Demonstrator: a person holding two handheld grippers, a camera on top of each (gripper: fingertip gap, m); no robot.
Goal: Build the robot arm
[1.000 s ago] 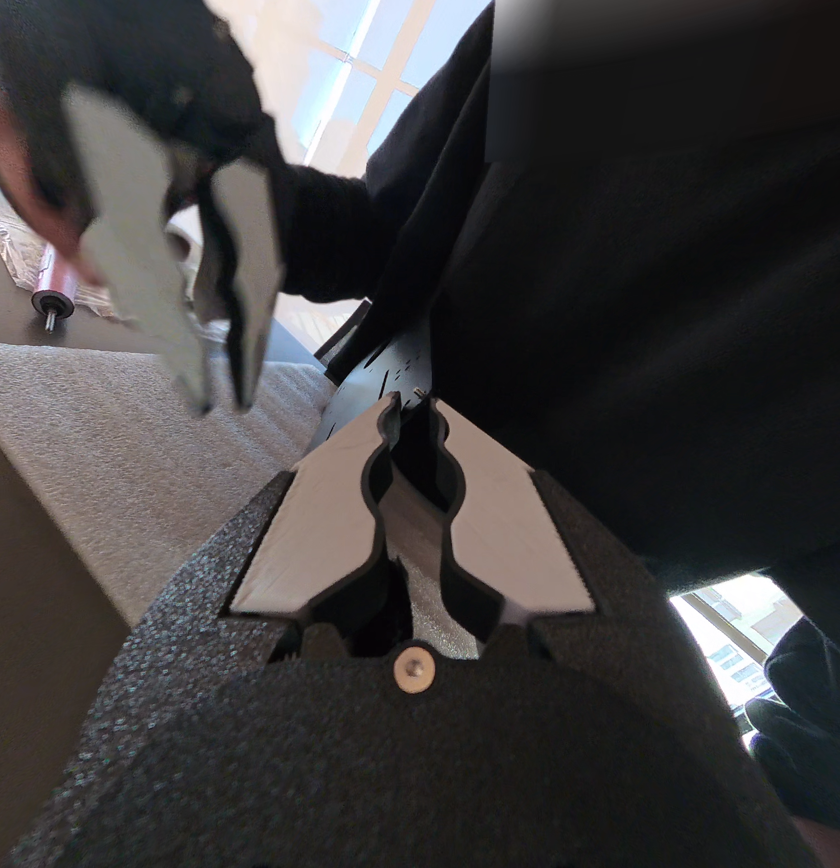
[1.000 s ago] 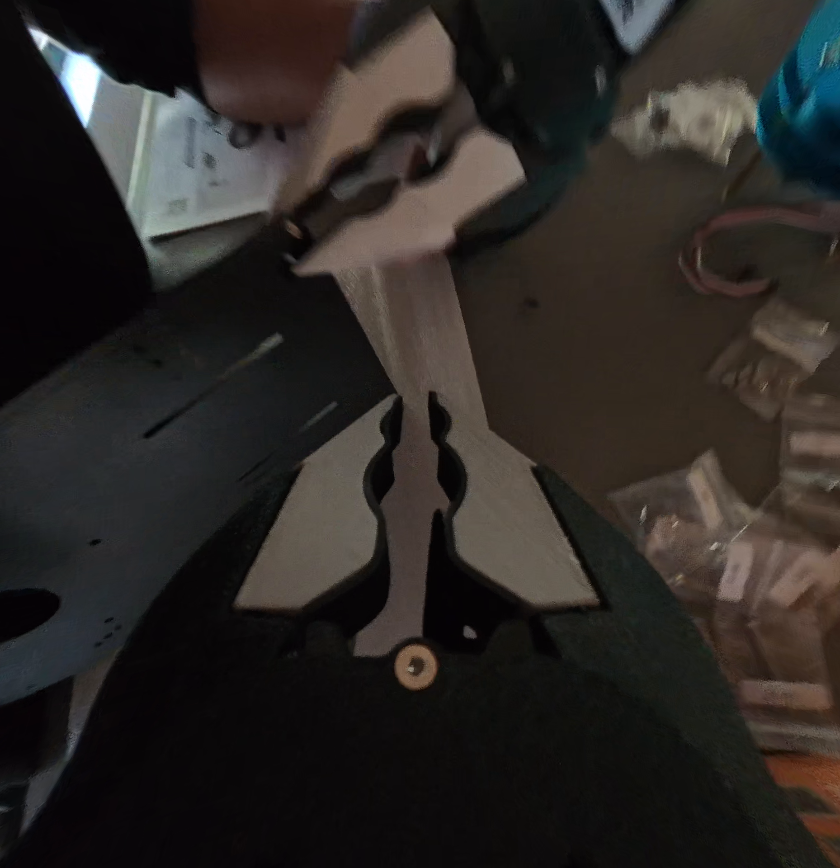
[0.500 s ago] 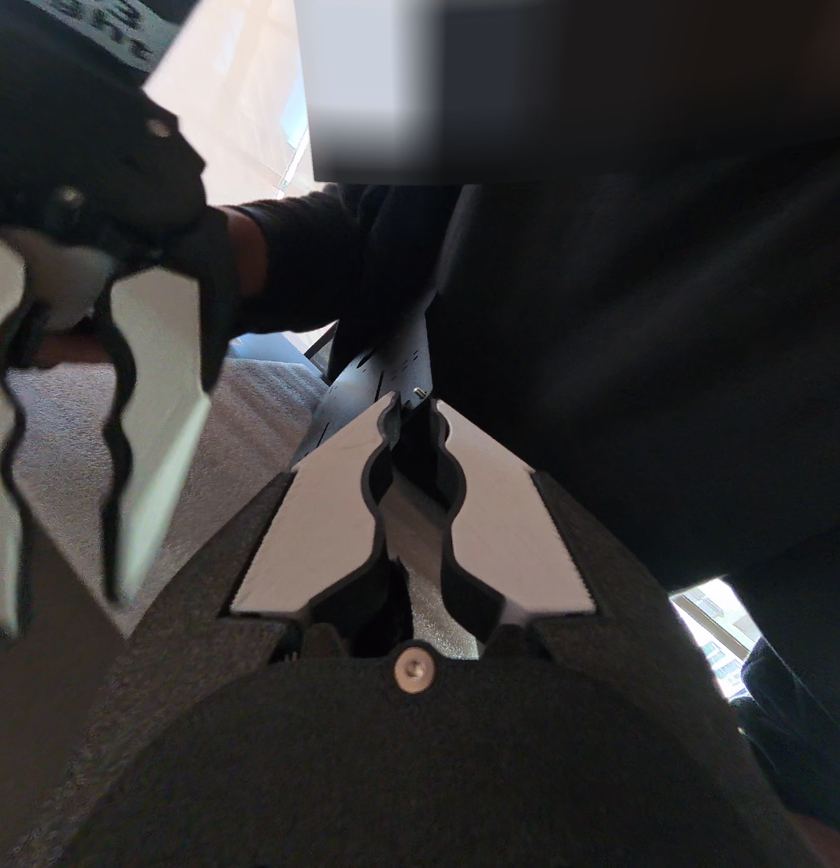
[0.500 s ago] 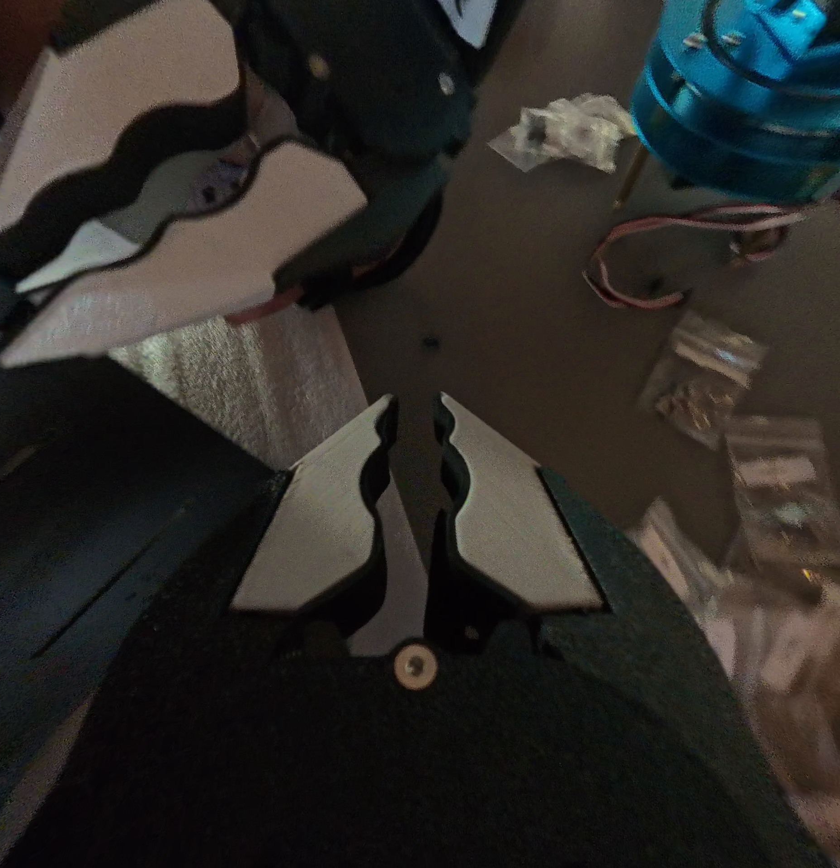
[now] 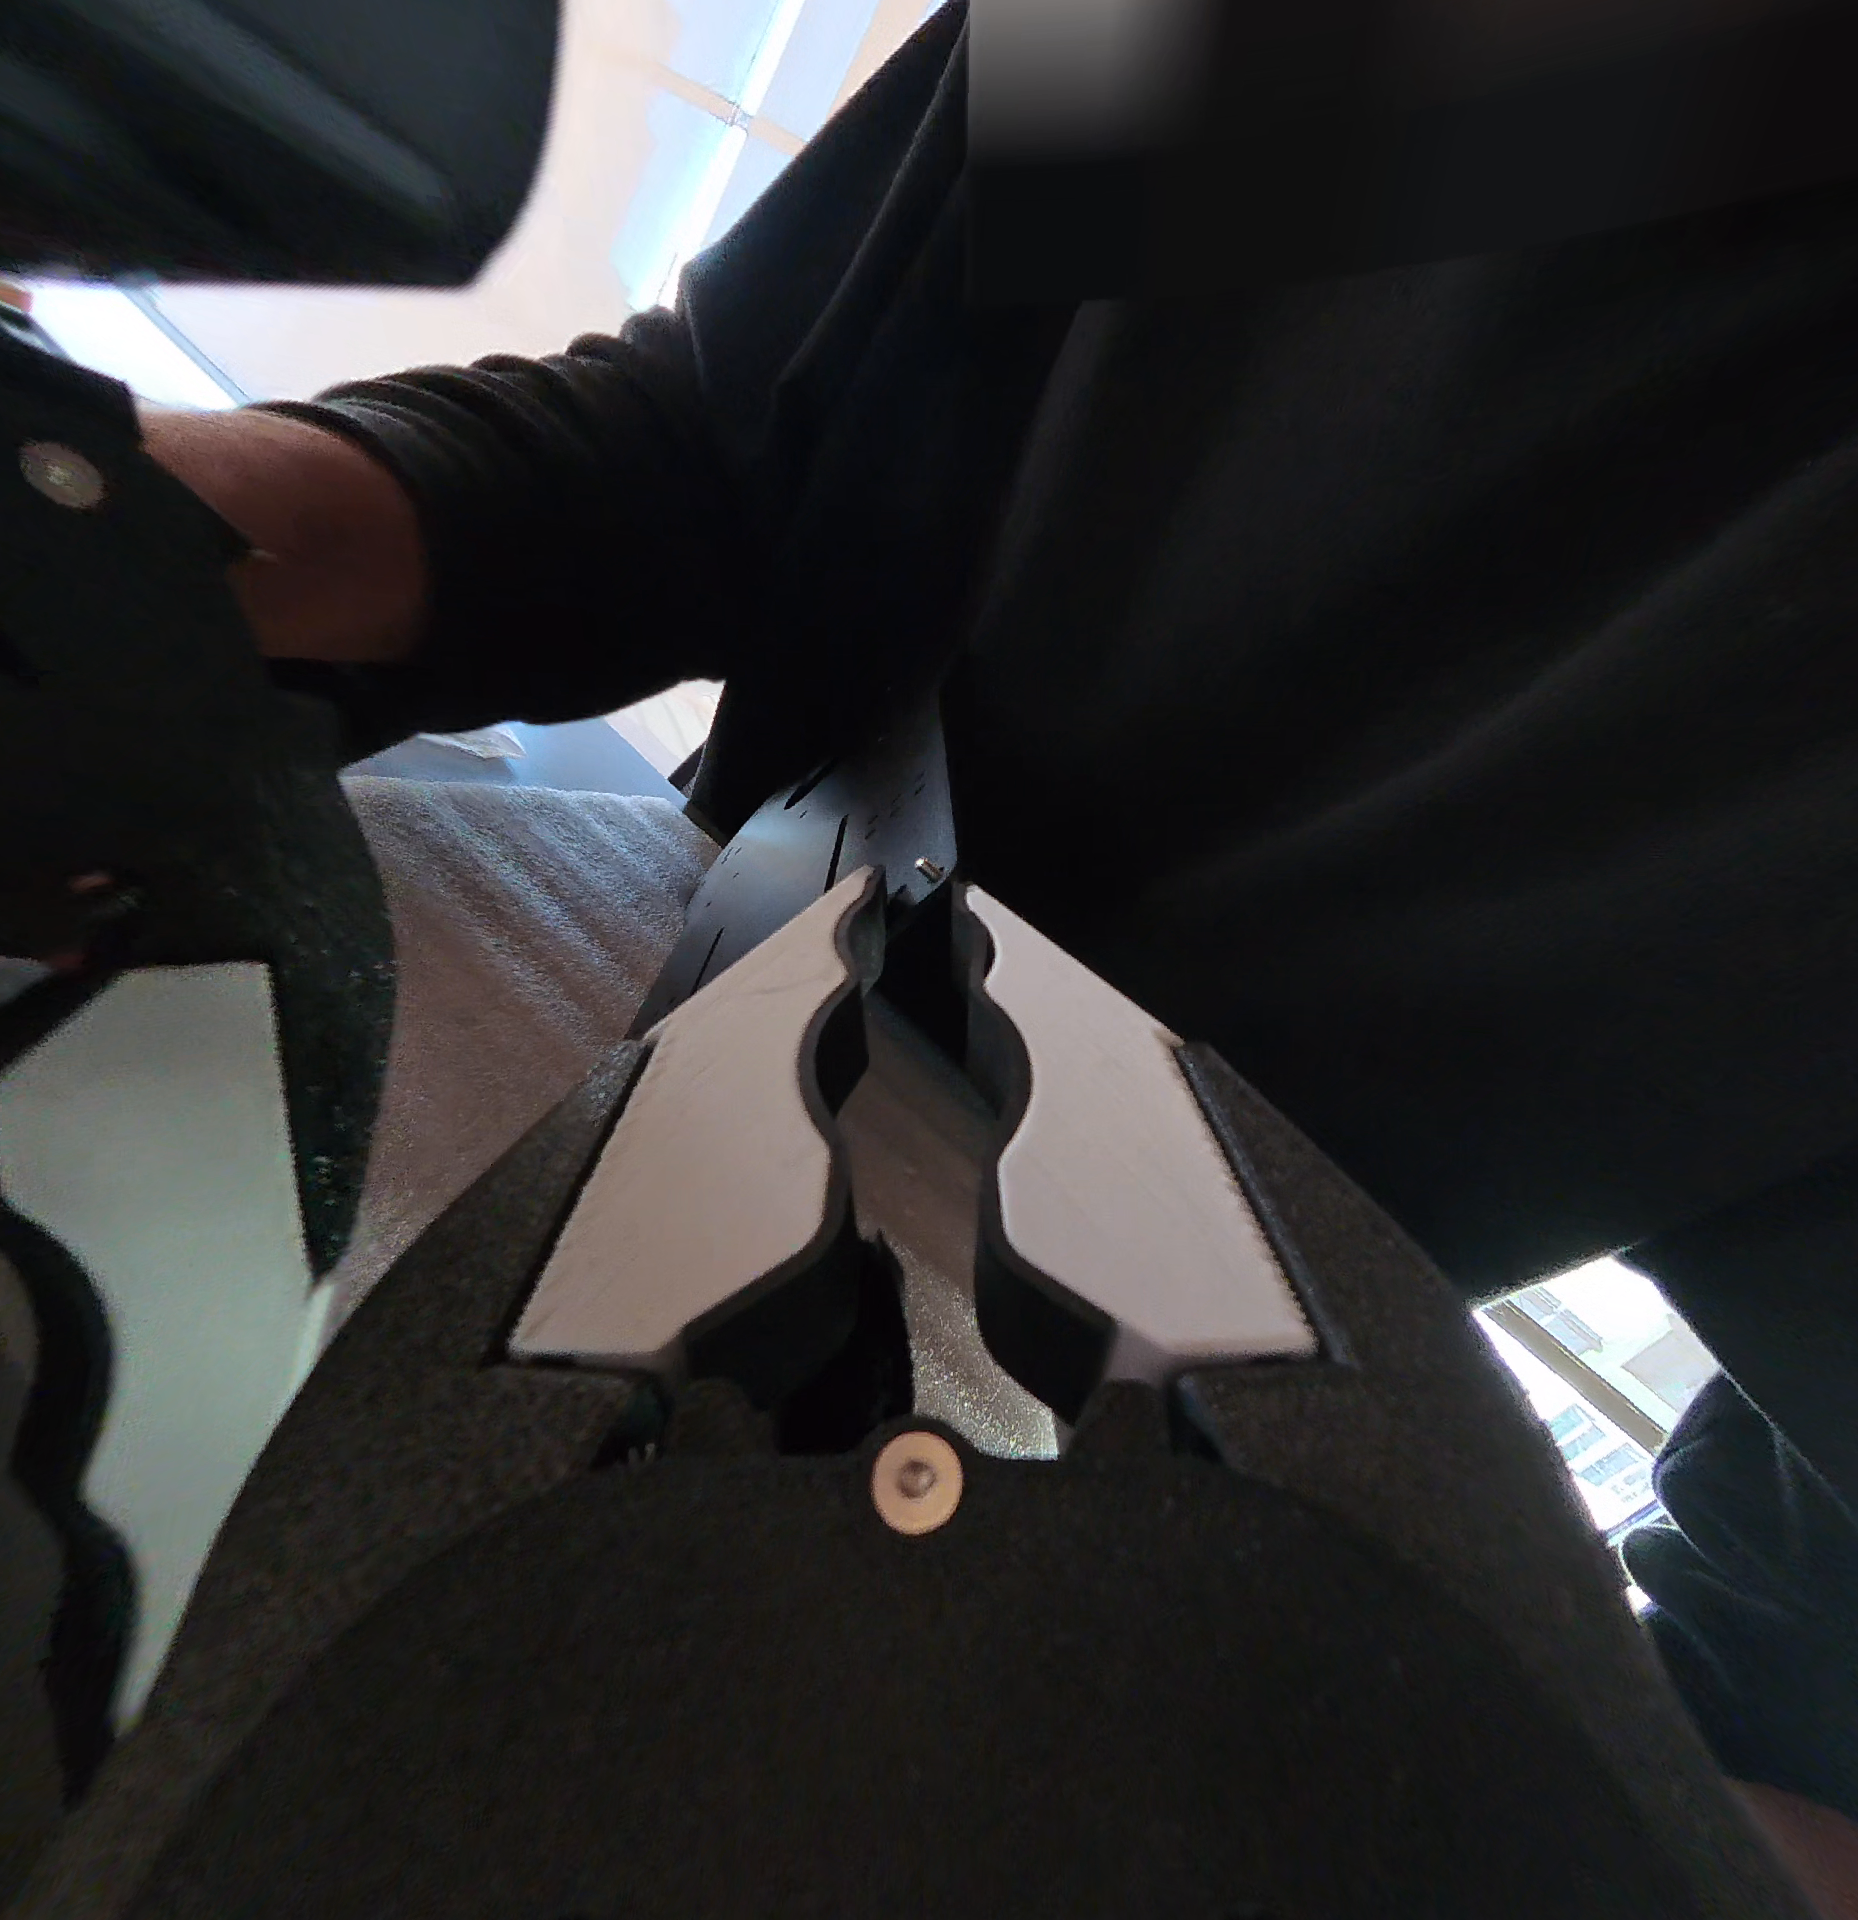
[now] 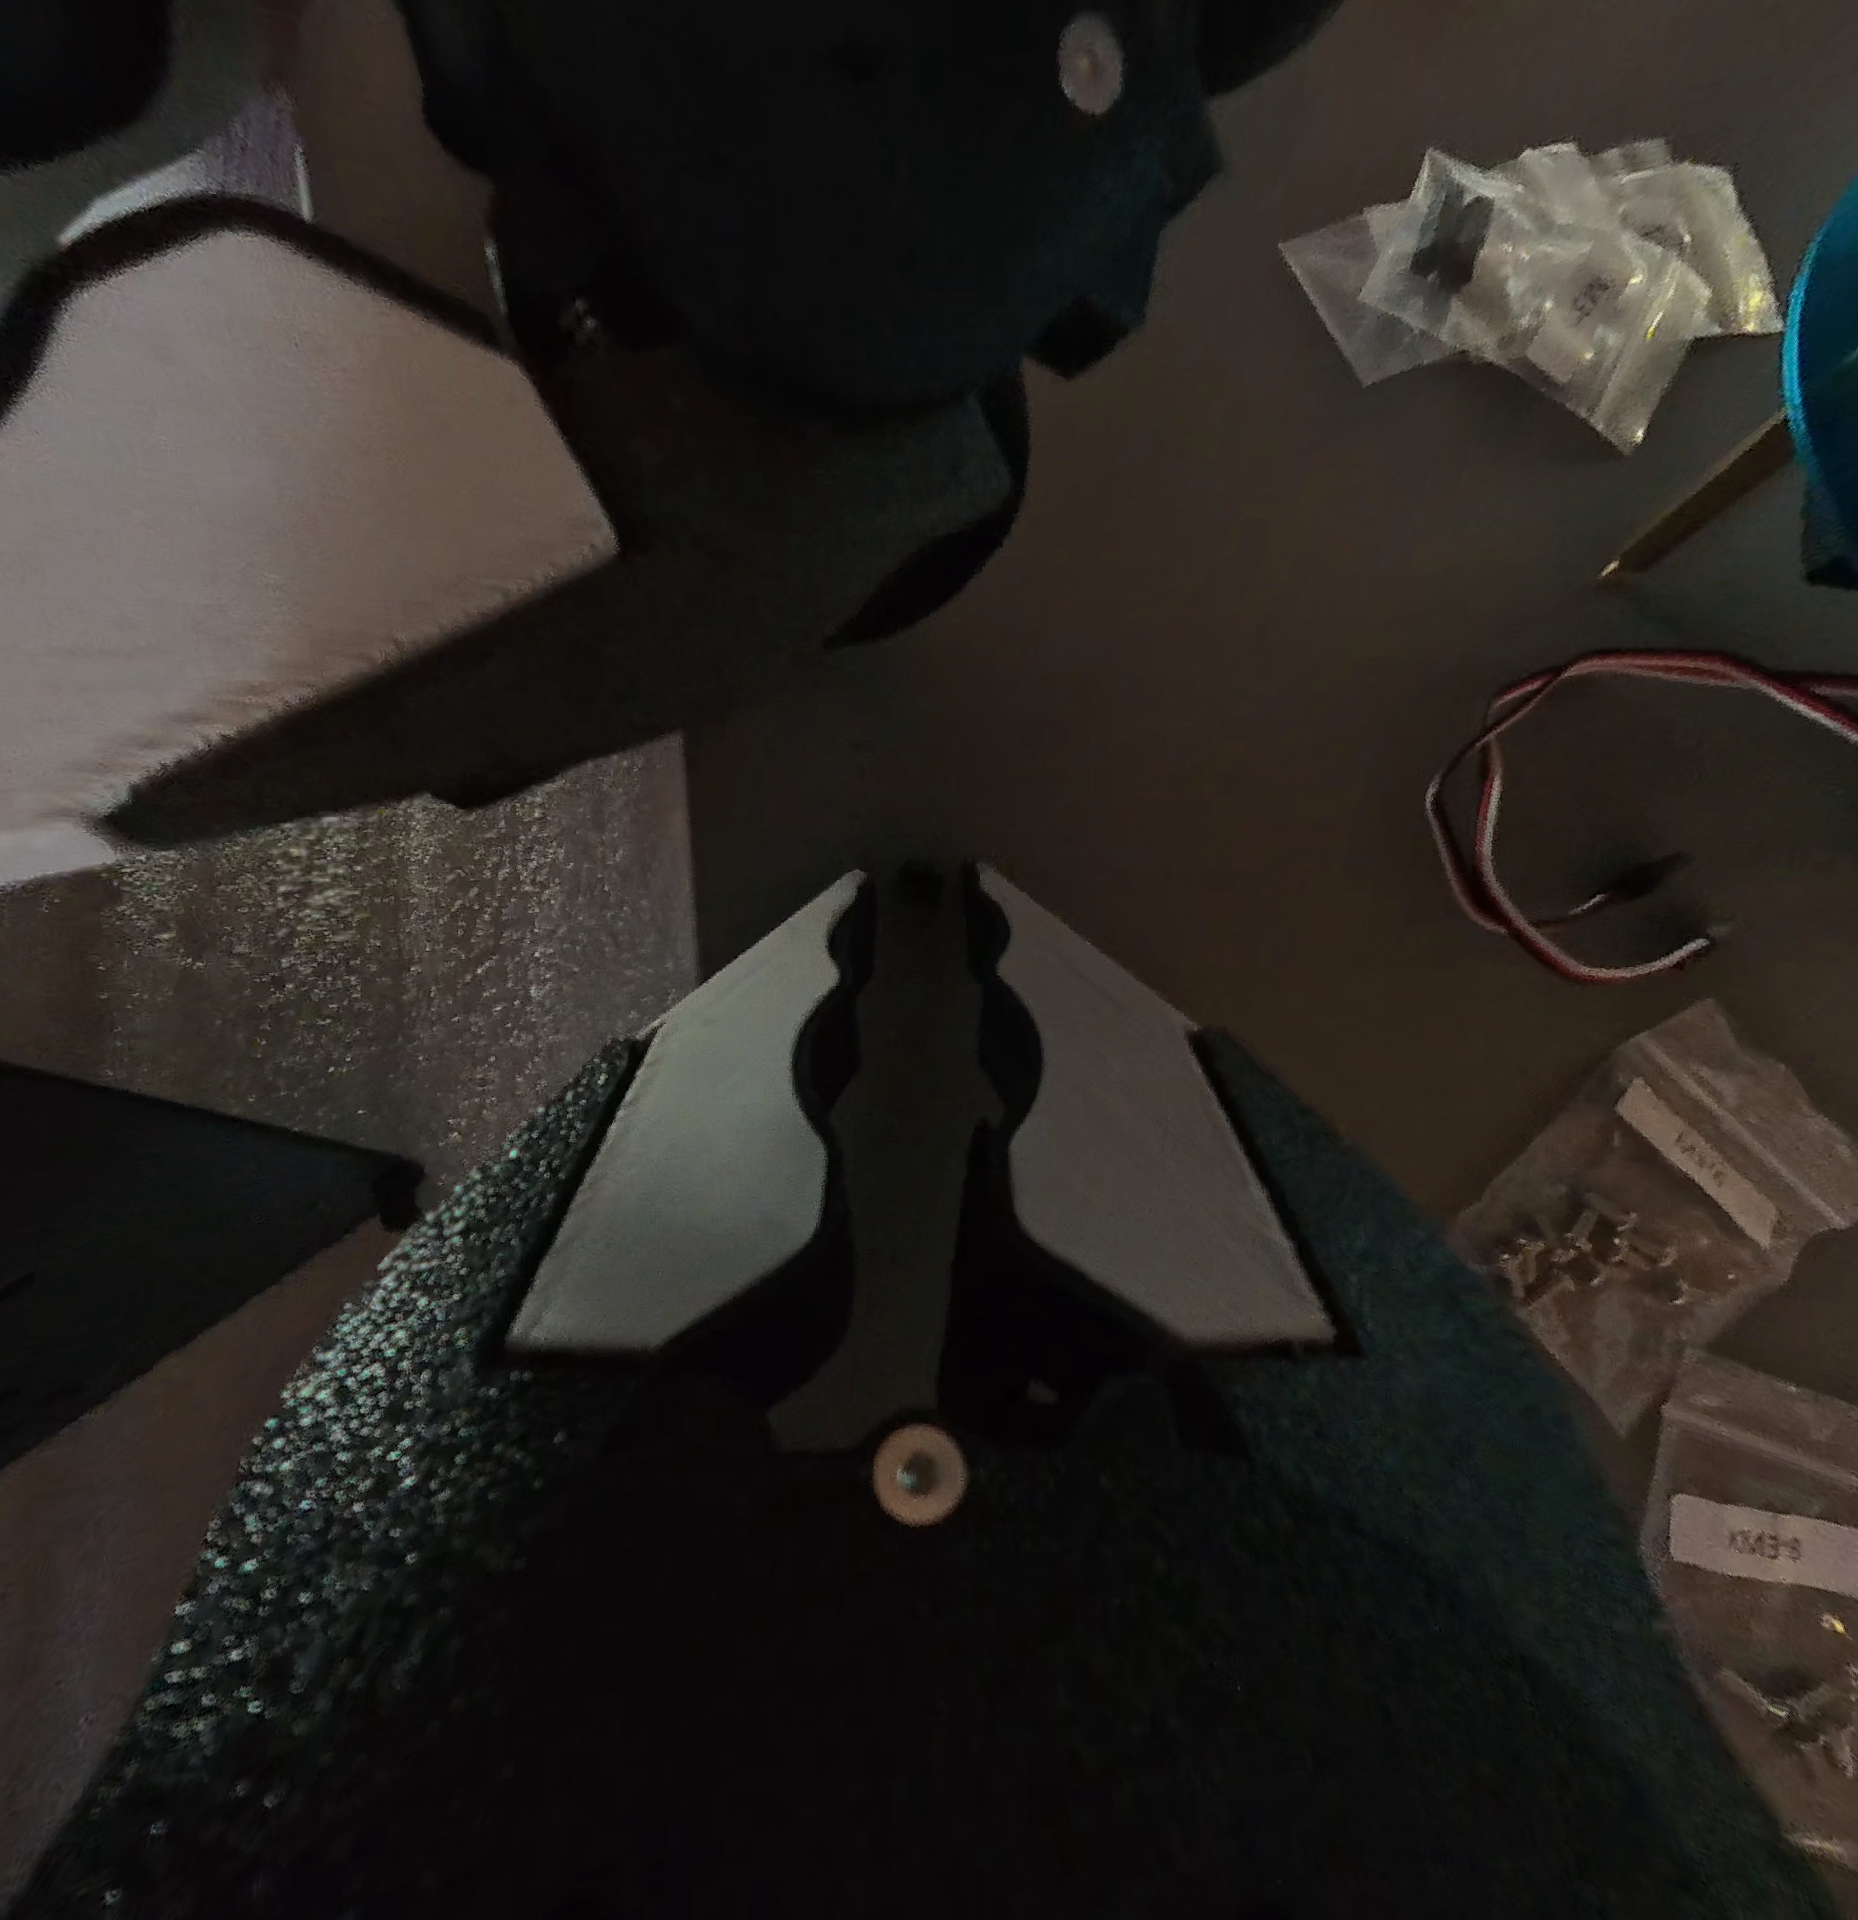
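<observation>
Foam sheet (image 5: 530,935) lay pinched with a black plate (image 5: 811,862) in the left gripper (image 5: 917,914), while the right gripper (image 6: 920,883) hung slightly parted, empty, above the table (image 6: 1164,727).

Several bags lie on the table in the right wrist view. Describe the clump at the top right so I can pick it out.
On the dark table, look to the far upper right, beside the blue cylinder. The clump of clear bags lies just left of it, above the red-and-white wire. Unlike the flat labelled bags lower down, it is crumpled and heaped.
</observation>
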